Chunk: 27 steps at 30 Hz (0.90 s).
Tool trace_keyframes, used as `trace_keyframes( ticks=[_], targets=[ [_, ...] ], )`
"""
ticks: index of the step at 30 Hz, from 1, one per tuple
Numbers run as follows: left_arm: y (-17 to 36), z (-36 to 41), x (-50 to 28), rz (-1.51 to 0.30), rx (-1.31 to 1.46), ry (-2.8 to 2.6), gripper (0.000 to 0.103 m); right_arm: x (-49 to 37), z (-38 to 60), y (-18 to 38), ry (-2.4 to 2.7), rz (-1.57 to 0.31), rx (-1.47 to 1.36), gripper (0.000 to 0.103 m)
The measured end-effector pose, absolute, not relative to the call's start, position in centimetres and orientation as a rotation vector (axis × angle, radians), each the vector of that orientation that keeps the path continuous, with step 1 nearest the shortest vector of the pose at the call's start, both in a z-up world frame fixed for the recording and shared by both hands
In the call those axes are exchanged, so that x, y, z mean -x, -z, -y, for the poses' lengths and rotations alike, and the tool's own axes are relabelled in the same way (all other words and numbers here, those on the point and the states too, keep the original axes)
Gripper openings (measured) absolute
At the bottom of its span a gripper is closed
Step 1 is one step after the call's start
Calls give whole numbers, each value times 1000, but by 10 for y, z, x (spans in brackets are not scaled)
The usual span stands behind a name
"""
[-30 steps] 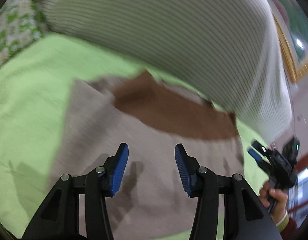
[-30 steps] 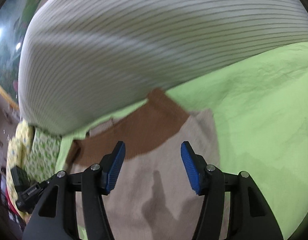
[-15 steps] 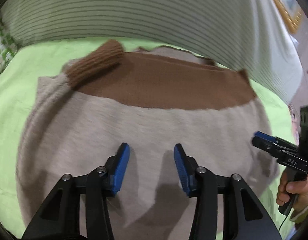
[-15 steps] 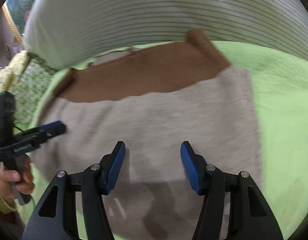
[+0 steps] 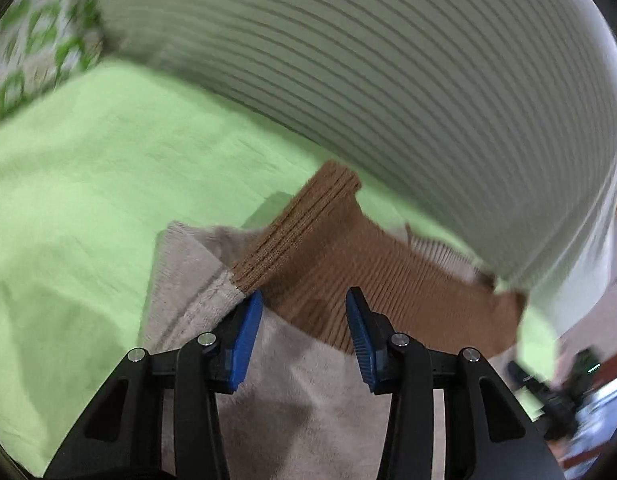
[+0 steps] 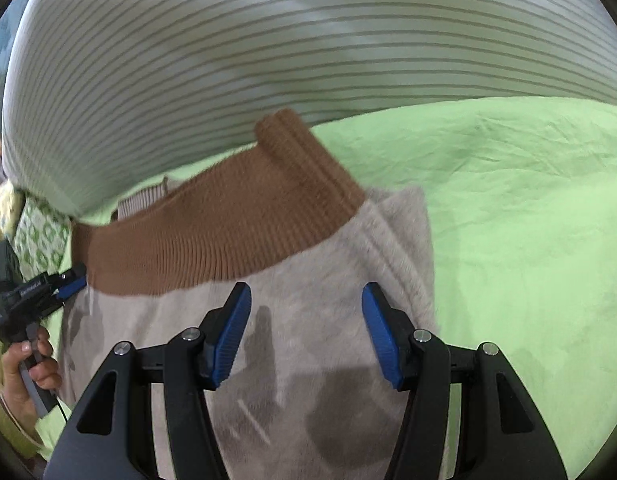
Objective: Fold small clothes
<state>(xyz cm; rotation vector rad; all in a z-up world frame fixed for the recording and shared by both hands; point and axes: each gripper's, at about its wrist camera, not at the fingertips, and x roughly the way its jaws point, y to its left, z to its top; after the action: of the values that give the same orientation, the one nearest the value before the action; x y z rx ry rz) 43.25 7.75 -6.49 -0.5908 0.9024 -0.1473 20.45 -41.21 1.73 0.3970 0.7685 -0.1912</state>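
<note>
Since half a second ago both my grippers are sitting lower and nearer the sweater's (image 5: 308,392) brown ribbed hem (image 5: 348,280). At the lower left of the left view, my left gripper (image 5: 304,332) is hanging spread over the hem, gripping nothing, its left pad beside the folded cuff (image 5: 308,220). My right gripper (image 6: 306,328) is hovering spread over beige knit at lower centre, with the green sheet (image 6: 528,240) lying to the right
</note>
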Motion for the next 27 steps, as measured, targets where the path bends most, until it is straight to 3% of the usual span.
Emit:
trace_keyframes(
  ticks=[11,13,17,20,26,27],
  targets=[
    [62,-104,-403,-929,620,106,45,-177,445,-33,366,-655,-578,59],
    [56,-110,-383,-933,577,71,49,-169,452,-38,425,-651,-586,60],
    [44,-115,-341,-920,535,-35,73,-162,439,-49,345,-669,-566,60],
    [47,-128,-300,-916,579,-120,81,-163,408,-54,249,-676,-506,60],
    [80,-151,-240,-984,833,-176,82,-174,349,-45,129,-725,-416,60],
    [87,-149,-235,-994,863,-179,82,-176,343,-43,113,-734,-405,56]
  ],
)
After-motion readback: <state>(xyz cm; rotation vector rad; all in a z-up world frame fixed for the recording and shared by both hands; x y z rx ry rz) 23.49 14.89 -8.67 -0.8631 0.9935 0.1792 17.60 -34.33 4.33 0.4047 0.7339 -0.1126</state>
